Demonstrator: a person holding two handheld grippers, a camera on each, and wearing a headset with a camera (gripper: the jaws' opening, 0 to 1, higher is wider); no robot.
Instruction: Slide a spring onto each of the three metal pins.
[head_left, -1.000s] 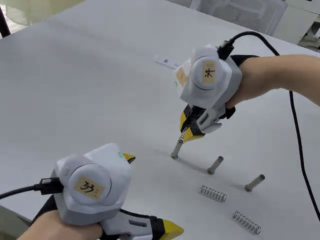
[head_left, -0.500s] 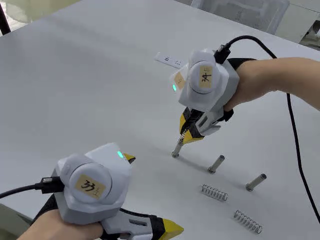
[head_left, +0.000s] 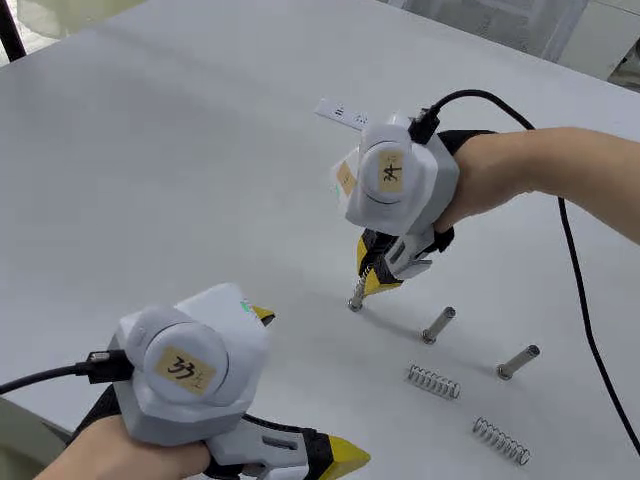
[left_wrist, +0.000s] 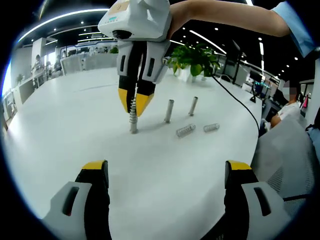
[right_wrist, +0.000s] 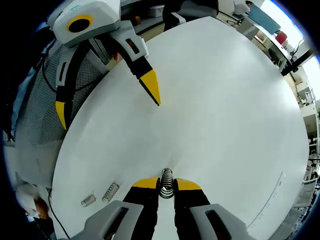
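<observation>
My right gripper is shut on a spring, whose lower coils sit around the top of the leftmost pin. Two bare metal pins stand upright to its right: a middle pin and a far pin. Two loose springs lie on the white table: one spring near the middle pin, another spring further right. My left gripper stands open near the table's front edge, holding nothing.
A black cable trails from the right gripper across the table. A small white label strip lies behind the right hand. In the left gripper view, plants and a seated person are beyond the table's far edge.
The right gripper has lowered with the spring, so less of the leftmost pin shows below it. The left gripper has stayed in place.
</observation>
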